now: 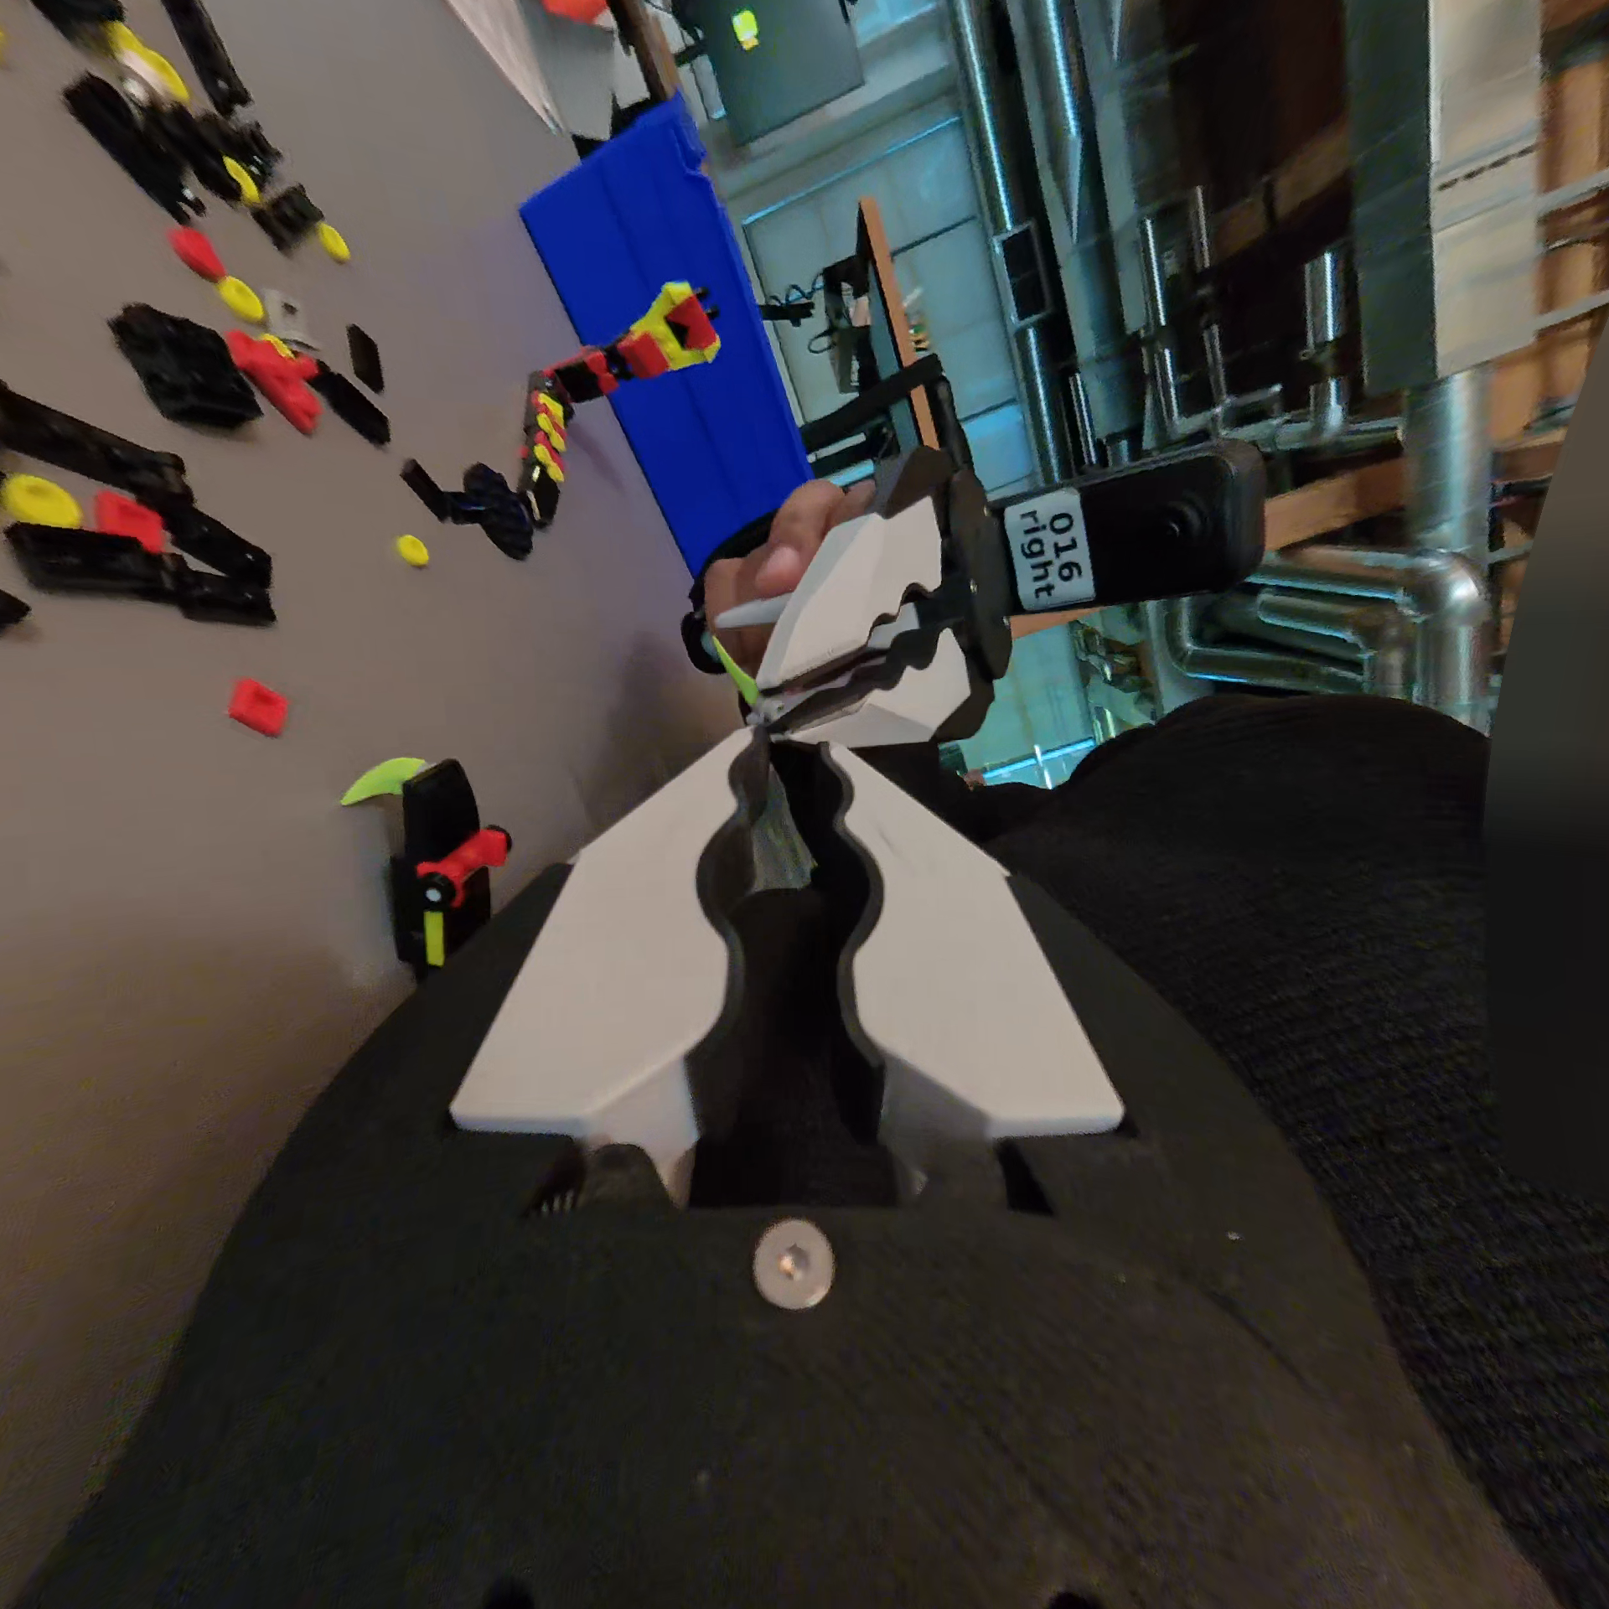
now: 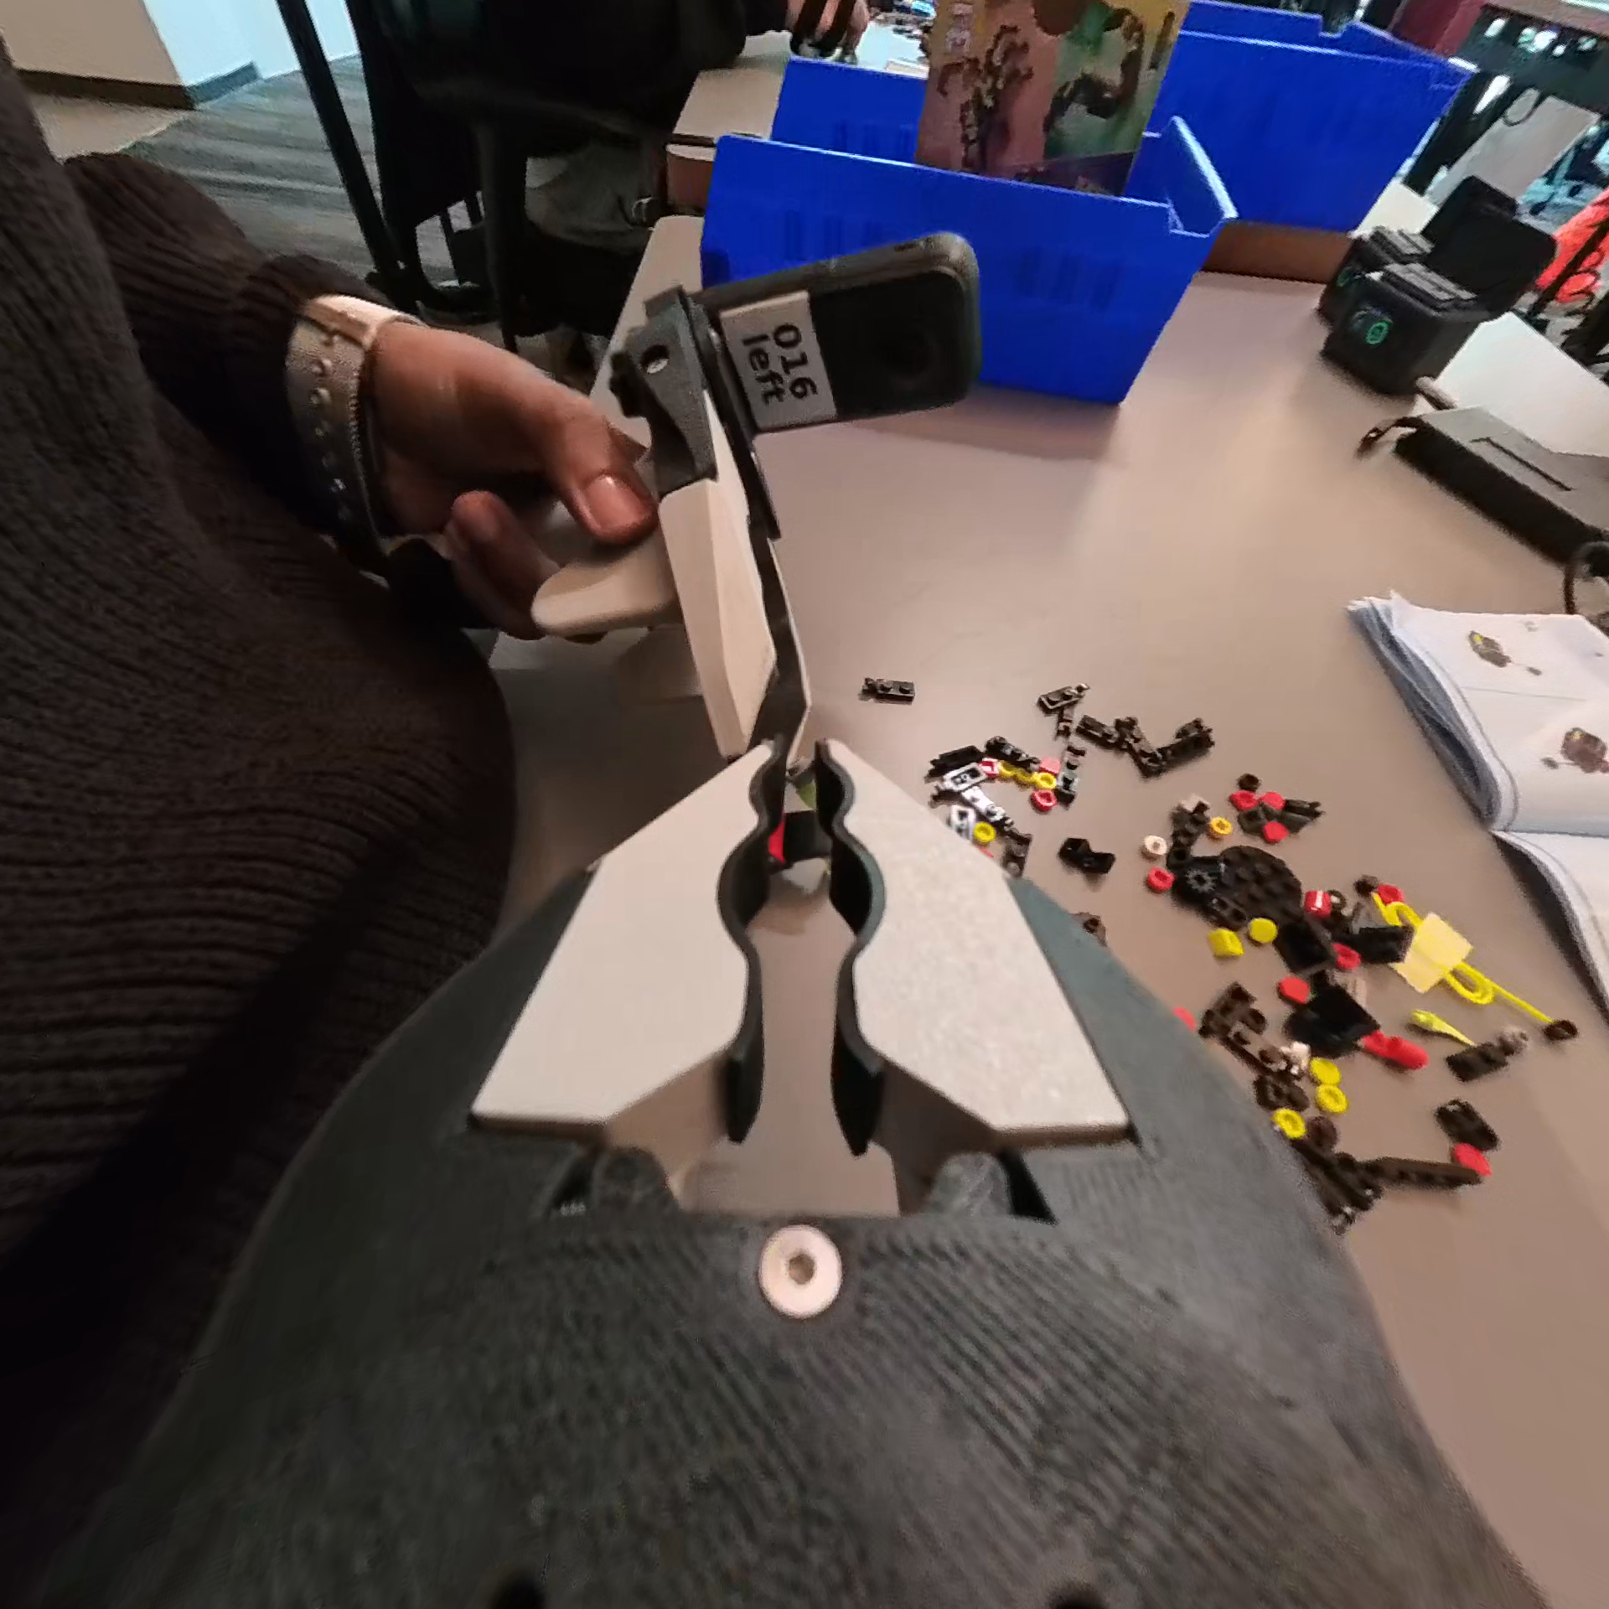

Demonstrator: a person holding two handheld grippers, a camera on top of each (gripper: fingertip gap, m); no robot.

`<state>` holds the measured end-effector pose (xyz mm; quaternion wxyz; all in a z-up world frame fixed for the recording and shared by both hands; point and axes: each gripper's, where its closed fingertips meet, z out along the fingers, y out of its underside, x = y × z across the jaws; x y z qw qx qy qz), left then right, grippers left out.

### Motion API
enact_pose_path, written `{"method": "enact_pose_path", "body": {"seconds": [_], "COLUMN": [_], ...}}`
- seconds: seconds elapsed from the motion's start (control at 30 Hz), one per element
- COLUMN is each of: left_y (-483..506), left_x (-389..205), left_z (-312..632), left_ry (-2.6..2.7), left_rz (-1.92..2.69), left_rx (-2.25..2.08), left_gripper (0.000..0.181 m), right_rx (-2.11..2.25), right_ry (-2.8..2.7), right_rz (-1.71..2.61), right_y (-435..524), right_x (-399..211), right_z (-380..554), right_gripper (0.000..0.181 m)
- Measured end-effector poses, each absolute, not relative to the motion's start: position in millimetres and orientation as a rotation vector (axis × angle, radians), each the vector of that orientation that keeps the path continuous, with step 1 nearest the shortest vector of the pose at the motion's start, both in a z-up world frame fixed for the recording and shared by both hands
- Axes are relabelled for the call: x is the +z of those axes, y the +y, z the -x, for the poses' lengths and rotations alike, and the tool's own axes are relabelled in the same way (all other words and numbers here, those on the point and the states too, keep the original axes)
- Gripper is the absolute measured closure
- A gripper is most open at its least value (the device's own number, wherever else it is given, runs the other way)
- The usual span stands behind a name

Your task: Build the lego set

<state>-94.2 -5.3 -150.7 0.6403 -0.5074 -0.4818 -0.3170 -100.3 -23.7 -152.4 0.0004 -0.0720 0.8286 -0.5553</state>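
Observation:
My left gripper (image 1: 760, 736) and right gripper (image 2: 797, 754) meet tip to tip in the air near the table's front edge. The right gripper (image 1: 770, 707) is shut on a thin lime green piece (image 1: 733, 669) that sticks out past its jaws. The left gripper's tips are pressed together at the lower end of that piece. In the right wrist view only a sliver of lime (image 2: 806, 789) shows between the jaws. A small black build with red and lime parts (image 1: 440, 871) stands on the table below. A red, black and yellow chain build (image 1: 609, 374) lies farther off.
Loose black, red and yellow pieces (image 2: 1262, 923) are scattered over the grey table (image 2: 1088, 557). An open instruction booklet (image 2: 1497, 723) lies at the right. Blue bins (image 2: 958, 252) and black devices (image 2: 1428, 296) stand at the back. A hand (image 2: 488, 453) in a dark sleeve holds the left gripper. My left and right fingertips are right by each other.

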Motion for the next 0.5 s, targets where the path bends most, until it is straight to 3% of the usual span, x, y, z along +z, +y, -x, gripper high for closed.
{"method": "enact_pose_path", "body": {"seconds": [0.5], "left_y": [-4], "left_x": [-121], "left_z": [83], "left_ry": [-0.94], "left_rz": [0.941], "left_rx": [-0.98], "left_gripper": [0.149], "right_rx": [-1.897], "right_ry": [2.113], "right_rz": [0.145], "right_y": [-13], "right_x": [-102], "right_z": [82], "right_gripper": [0.177]}}
